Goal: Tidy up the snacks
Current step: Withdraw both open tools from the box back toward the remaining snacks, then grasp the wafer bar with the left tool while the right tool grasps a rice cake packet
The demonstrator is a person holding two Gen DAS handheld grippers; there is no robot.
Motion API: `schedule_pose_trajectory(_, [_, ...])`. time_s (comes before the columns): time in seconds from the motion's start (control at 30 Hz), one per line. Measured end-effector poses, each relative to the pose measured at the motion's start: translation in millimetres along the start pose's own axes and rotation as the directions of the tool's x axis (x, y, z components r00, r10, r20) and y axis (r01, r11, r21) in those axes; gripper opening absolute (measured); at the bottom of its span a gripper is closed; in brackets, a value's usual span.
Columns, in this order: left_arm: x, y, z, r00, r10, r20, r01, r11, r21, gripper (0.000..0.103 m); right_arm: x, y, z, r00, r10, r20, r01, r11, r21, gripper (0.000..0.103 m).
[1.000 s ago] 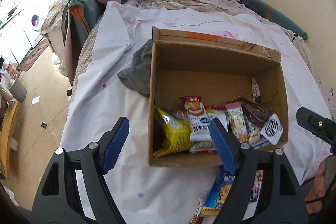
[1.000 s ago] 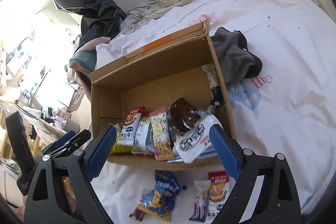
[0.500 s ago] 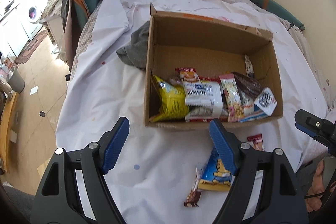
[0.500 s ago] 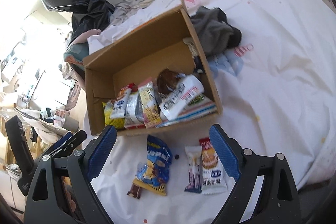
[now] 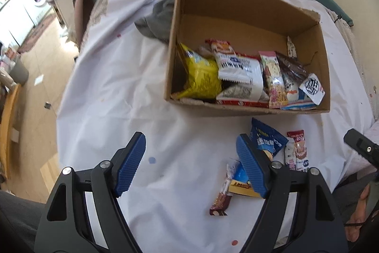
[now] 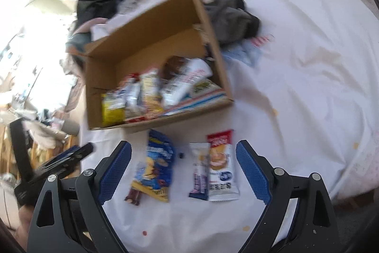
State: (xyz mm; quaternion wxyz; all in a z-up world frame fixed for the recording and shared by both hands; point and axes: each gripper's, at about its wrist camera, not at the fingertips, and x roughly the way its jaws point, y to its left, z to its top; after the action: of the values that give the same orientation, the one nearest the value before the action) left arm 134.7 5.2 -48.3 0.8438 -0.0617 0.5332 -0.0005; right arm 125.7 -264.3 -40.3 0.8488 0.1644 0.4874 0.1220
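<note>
Both views pulled back from cardboard box (image 5: 246, 108), more loose snack packets (image 6: 155, 167) showing, each hand-held gripper (image 5: 190, 164) (image 6: 182, 168) spread apart, empty

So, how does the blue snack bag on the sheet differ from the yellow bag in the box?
The blue snack bag lies flat on the white sheet, outside the cardboard box; the yellow bag leans inside the box at its left end. The blue bag lies apart from the other packets beside it; the yellow bag is crowded against other packets. Neither is held: both grippers are open and empty.
</note>
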Motion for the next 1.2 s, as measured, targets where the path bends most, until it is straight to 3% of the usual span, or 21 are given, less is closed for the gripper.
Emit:
schedule_pose_trajectory(0.07, [6.5, -3.2, -3.2, 1.000, -0.010, -0.030, 0.010, 1.000, 0.011, 0.076, 0.0, 2.5, -0.7, 1.000, -0.029, 0.010, 0.029, 0.999, -0.017, 0.091])
schedule_pose_trajectory(0.27, [30.2, -20.2, -16.7, 0.989, -0.028, -0.144, 0.039, 0.997, 0.073, 0.074, 9.5, -7.6, 2.9, 1.000, -0.005, -0.026, 0.006, 0.999, 0.045, 0.092])
schedule_pose_trajectory(0.33, [39.4, -28.6, -24.9, 0.979, -0.020, -0.202, 0.045, 0.992, 0.118, 0.066, 12.1, -13.5, 3.0, 0.999, -0.002, -0.038, 0.005, 0.997, 0.072, 0.092])
schedule_pose_trajectory(0.43, [51.1, -44.7, -39.0, 0.950, -0.059, -0.308, 0.121, 0.975, 0.186, 0.061, 15.7, -20.9, 3.7, 0.999, 0.007, -0.054, -0.001, 0.994, 0.110, 0.092])
schedule_pose_trajectory(0.53, [59.0, -58.5, -47.7, 0.943, -0.035, -0.332, 0.123, 0.961, 0.249, 0.055, 19.6, -24.2, 5.1, 0.998, 0.014, -0.063, -0.005, 0.991, 0.130, 0.092])
schedule_pose_trajectory(0.6, [67.7, -65.5, -53.4, 0.932, -0.015, -0.361, 0.125, 0.950, 0.285, 0.043, 22.1, -24.2, 6.3, 0.998, 0.005, -0.069, 0.004, 0.992, 0.129, 0.092])
schedule_pose_trajectory(0.73, [81.4, -68.4, -62.8, 0.918, 0.029, -0.396, 0.106, 0.943, 0.316, 0.042, 27.6, -28.3, 6.7, 0.995, -0.007, -0.096, 0.020, 0.990, 0.138, 0.092])
schedule_pose_trajectory(0.77, [81.3, -68.3, -64.1, 0.920, 0.044, -0.388, 0.092, 0.941, 0.325, 0.033, 30.1, -30.9, 6.5, 0.994, -0.005, -0.110, 0.021, 0.989, 0.148, 0.092])
schedule_pose_trajectory(0.8, [80.7, -68.4, -64.2, 0.923, 0.055, -0.382, 0.082, 0.939, 0.333, 0.012, 33.0, -34.0, 5.8, 0.992, -0.011, -0.126, 0.031, 0.987, 0.156, 0.092])
schedule_pose_trajectory(0.93, [71.1, -56.1, -64.3, 0.918, 0.038, -0.396, 0.089, 0.950, 0.299, 0.013, 49.1, -43.9, -0.2, 0.973, -0.091, -0.214, 0.127, 0.979, 0.160, 0.092])
schedule_pose_trajectory(1.03, [56.5, -39.9, -56.3, 0.932, 0.030, -0.362, 0.063, 0.968, 0.242, 0.013, 60.6, -52.4, -4.5, 0.954, -0.126, -0.270, 0.177, 0.969, 0.170, 0.085])
schedule_pose_trajectory(1.2, [37.4, -20.8, -44.7, 0.956, 0.006, -0.292, 0.033, 0.991, 0.129, 0.013, 78.7, -53.5, -9.6, 0.927, -0.159, -0.339, 0.220, 0.964, 0.150, 0.055])
